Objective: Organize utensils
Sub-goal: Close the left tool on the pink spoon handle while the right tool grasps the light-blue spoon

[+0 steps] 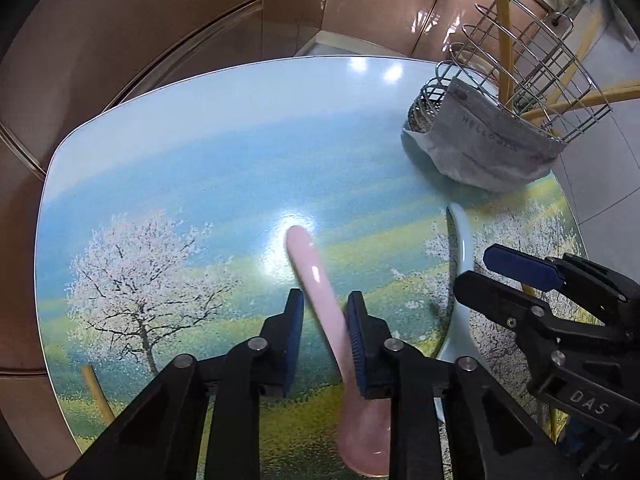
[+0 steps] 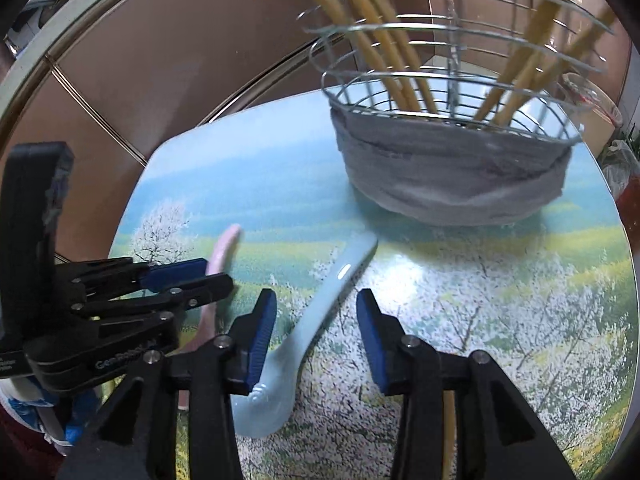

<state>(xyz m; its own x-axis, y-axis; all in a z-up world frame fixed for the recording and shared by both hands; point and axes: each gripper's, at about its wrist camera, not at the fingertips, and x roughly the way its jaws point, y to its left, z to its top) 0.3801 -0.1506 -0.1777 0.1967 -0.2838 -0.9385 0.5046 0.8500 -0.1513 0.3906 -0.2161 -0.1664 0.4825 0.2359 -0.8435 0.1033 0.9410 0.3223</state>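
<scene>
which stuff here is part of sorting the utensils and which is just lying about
Job: pink spoon, pale blue spoon, wire utensil basket, yellow chopsticks.
Lying about: grey cloth around the basket's base.

On the desk (image 1: 200, 152) two spoons lie side by side, the pink spoon (image 1: 320, 288) at 9 o'clock of the blue spoon (image 1: 460, 256). The wire basket (image 1: 520, 92), holding chopsticks (image 1: 502, 20), stands at 1 o'clock from both, well apart.

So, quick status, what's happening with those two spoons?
Left gripper around pink spoon, not clamped. Right gripper open around blue spoon. Wire basket ahead, path unobstructed.
</scene>
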